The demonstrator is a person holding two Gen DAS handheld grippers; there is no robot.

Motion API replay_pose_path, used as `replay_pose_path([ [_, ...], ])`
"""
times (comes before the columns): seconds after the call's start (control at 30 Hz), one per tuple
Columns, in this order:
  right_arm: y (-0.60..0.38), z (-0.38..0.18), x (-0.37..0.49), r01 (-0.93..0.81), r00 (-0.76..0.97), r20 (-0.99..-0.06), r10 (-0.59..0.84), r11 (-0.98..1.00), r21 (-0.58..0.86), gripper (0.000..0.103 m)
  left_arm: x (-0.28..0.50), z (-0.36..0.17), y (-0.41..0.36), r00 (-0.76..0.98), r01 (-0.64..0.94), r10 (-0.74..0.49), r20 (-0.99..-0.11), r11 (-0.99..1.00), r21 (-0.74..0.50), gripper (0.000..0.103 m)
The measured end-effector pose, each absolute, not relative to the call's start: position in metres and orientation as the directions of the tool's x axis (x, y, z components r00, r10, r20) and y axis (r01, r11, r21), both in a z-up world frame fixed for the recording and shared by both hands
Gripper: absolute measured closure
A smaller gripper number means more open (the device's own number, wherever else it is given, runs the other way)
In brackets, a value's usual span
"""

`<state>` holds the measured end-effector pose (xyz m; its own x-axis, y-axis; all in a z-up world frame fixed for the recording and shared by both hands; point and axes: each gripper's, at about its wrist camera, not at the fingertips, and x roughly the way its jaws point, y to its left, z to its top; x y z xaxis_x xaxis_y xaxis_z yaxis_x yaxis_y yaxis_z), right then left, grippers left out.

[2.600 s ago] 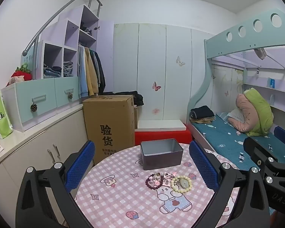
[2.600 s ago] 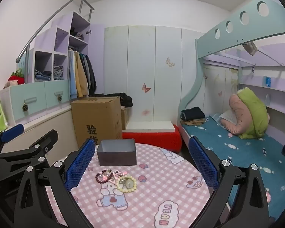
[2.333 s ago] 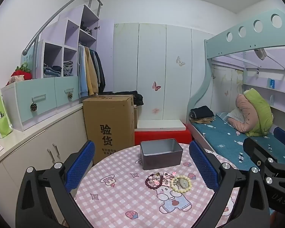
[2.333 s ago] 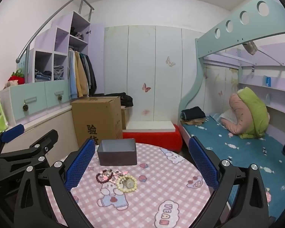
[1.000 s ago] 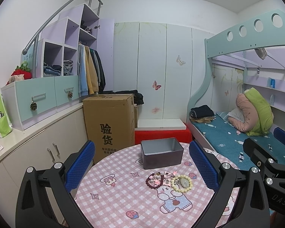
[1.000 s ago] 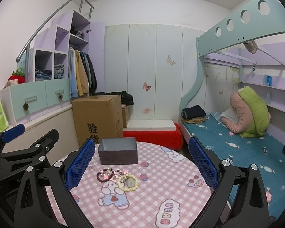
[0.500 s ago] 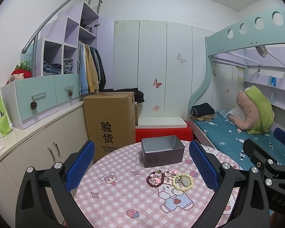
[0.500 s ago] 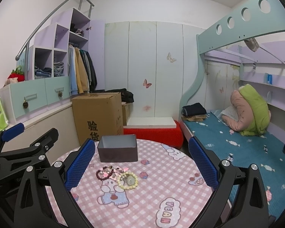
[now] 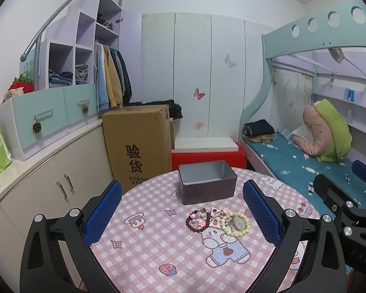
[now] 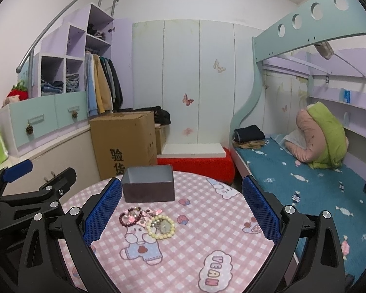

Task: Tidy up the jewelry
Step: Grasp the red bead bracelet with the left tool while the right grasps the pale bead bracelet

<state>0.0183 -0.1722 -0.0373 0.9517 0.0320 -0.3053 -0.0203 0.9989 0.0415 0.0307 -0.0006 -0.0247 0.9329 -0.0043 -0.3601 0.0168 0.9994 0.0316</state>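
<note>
A small pile of jewelry lies on a round table with a pink checked cloth (image 9: 158, 244). It holds a dark red bead bracelet (image 9: 197, 221), a cream bead bracelet (image 9: 234, 221) with a pale pendant, and small pink pieces. Behind it stands an open grey tin box (image 9: 207, 182), which looks empty. In the right wrist view the pile (image 10: 147, 219) sits left of centre, in front of the box (image 10: 148, 183). My left gripper (image 9: 181, 213) is open and empty, above the table before the pile. My right gripper (image 10: 181, 213) is open and empty, to the right of the left one.
A tall cardboard box (image 9: 136, 146) stands behind the table on the left. A red bench with a white top (image 9: 207, 151) is beyond the table. White cabinets (image 9: 48, 183) run along the left. A bunk bed (image 9: 305, 161) fills the right.
Both grippers have tilted down and moved slightly forward, so the table, box and jewelry look a little nearer. Nothing on the table has moved. Both grippers stay open.
</note>
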Motion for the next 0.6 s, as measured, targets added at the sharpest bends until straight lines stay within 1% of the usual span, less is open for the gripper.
replay_pose_path([
  [0.17,-0.18,-0.05,0.034,-0.02,0.938,-0.345,0.039,0.998,0.059,0.007,0.051,-0.039,0.008,0.909,-0.01,0.027,-0.416,0.999,0.042,0.007],
  [0.3,-0.19,-0.067,0.053,-0.004,0.918,-0.396,0.034,0.997,0.076,0.007,0.08,-0.057,0.021,0.864,-0.051,0.075,-0.498,0.997,0.062,0.007],
  [0.43,-0.197,-0.086,0.074,0.006,0.893,-0.449,0.036,0.996,0.092,0.007,0.109,-0.074,0.038,0.808,-0.068,0.059,-0.587,0.998,0.006,0.007],
  [0.53,-0.199,-0.102,0.093,0.011,0.87,-0.491,0.038,0.995,0.095,0.007,0.139,-0.094,0.049,0.738,-0.079,0.03,-0.674,0.996,-0.043,0.007],
  [0.6,-0.201,-0.112,0.106,0.013,0.852,-0.523,0.039,0.995,0.095,0.007,0.154,-0.109,0.051,0.7,-0.07,0.007,-0.714,0.996,-0.059,0.007],
])
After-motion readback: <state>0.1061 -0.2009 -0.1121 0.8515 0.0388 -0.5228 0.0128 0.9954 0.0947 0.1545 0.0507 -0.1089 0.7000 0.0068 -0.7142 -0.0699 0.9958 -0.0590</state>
